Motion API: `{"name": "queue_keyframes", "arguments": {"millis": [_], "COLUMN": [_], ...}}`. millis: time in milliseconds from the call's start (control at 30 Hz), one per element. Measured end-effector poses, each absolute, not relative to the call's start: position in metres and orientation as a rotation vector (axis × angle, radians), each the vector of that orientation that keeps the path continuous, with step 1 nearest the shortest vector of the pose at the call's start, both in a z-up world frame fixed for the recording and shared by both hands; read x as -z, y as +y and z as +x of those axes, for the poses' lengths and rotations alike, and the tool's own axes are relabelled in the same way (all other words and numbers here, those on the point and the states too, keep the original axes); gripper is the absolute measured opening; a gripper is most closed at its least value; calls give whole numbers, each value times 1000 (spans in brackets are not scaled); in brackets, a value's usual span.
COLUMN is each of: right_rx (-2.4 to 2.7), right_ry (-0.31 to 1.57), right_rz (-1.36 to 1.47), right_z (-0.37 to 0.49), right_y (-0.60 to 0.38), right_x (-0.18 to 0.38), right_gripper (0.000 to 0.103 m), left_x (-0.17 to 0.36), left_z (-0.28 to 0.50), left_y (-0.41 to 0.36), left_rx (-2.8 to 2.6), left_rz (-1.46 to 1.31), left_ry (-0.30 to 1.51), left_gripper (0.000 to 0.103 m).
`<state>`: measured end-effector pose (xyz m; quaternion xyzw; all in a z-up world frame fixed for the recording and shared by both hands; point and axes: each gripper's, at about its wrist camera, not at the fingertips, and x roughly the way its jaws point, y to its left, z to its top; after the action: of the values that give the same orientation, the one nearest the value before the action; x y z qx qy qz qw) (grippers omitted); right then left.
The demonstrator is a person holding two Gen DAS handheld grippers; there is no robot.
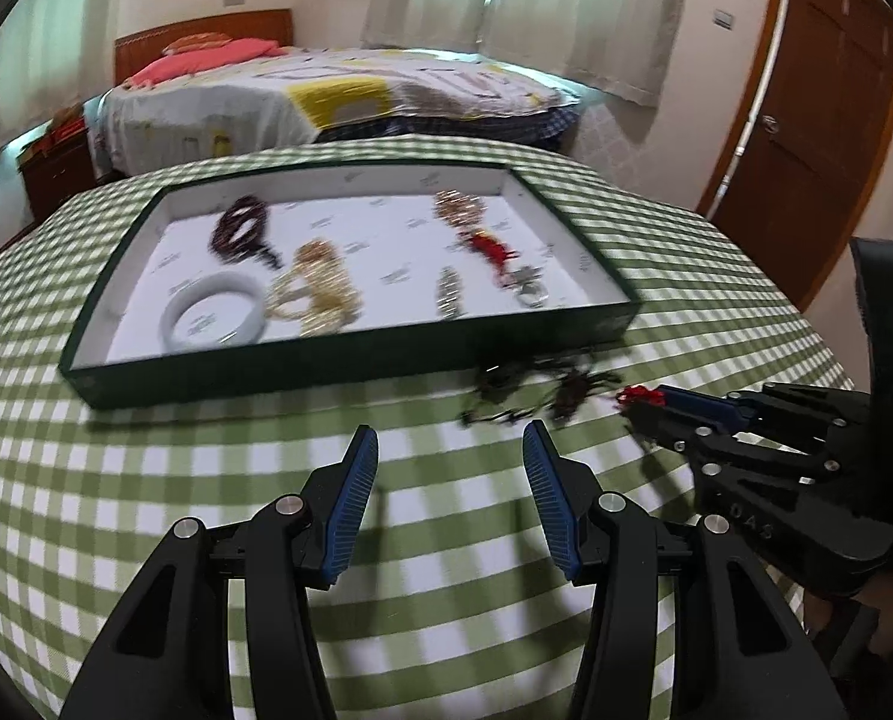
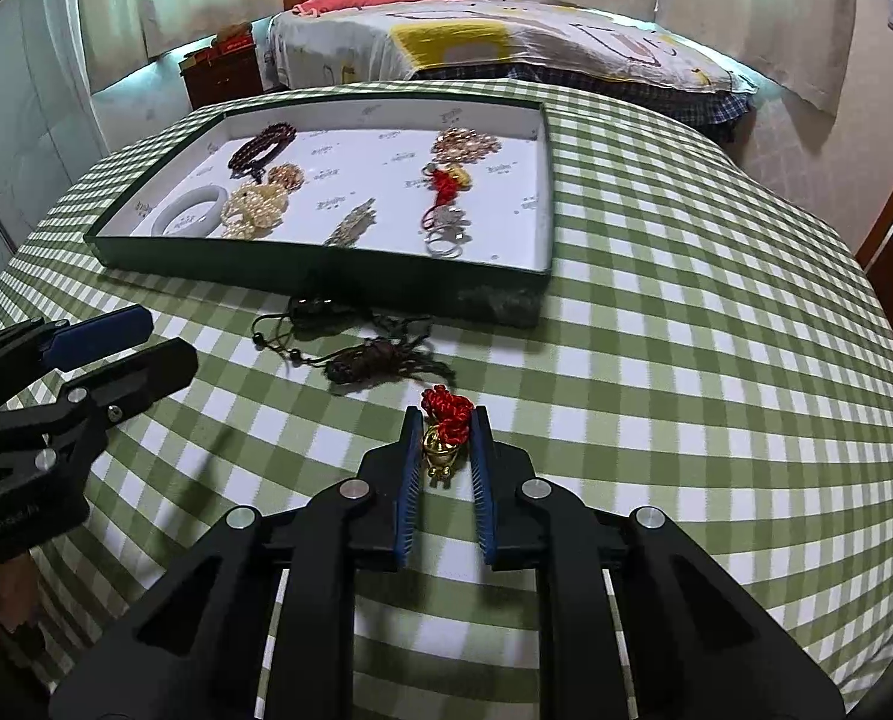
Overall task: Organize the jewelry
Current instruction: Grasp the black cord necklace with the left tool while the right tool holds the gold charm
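Nearest the lens, the right claw (image 2: 444, 441) is pinched onto a small charm (image 2: 440, 444), a gold bell hanging from a red knotted cord, with the blue pads pressing the knot from both sides. The charm sits low against the checked cloth of the bench (image 2: 686, 360), so the grip looks like the start of a lift rather than a carry. Just ahead lies a dark corded necklace (image 2: 374, 354) in a loose tangle on the cloth, close against the near wall of the tray (image 2: 326, 270). The tray already holds a white bangle (image 2: 185, 210), pearl strands, dark beads and rings, spread apart so each piece stays separate; the charm probably belongs there too. The left claw (image 1: 449, 450) stands about half open over bare cloth with nothing between its pads, seemingly waiting near the necklace.
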<state>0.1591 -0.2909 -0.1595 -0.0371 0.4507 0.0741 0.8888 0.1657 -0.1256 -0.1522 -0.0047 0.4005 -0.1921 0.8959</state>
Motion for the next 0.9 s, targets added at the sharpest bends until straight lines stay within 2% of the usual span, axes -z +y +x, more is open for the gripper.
{"name": "queue_keyframes", "arguments": {"millis": [300,533,667,700,733,767,900], "right_rx": [-148,-151,-156,-157,-158,-159,-160], "right_ry": [919,905,904,905,906,908,908], "right_rz": [-44,21,43,47,48,49,44], "right_z": [153,149,149,149,148,148,147], "right_y": [-322,-341,-345,-345,-345,-345,-343], "right_x": [150,150,152,153,154,154,154], "right_gripper": [16,16,16,16,16,16,16], "left_x": [151,166,174,174,174,173,173], "left_z": [175,190,191,191,191,191,188], "left_y": [-176,-197,-202,-202,-202,-201,-199], "left_rx": [472,466,462,462,466,468,475], "left_rz": [45,93,120,122,120,117,115], "left_ry": [821,865,879,879,881,884,879], "left_gripper": [48,30,29,25,13,10,8]}}
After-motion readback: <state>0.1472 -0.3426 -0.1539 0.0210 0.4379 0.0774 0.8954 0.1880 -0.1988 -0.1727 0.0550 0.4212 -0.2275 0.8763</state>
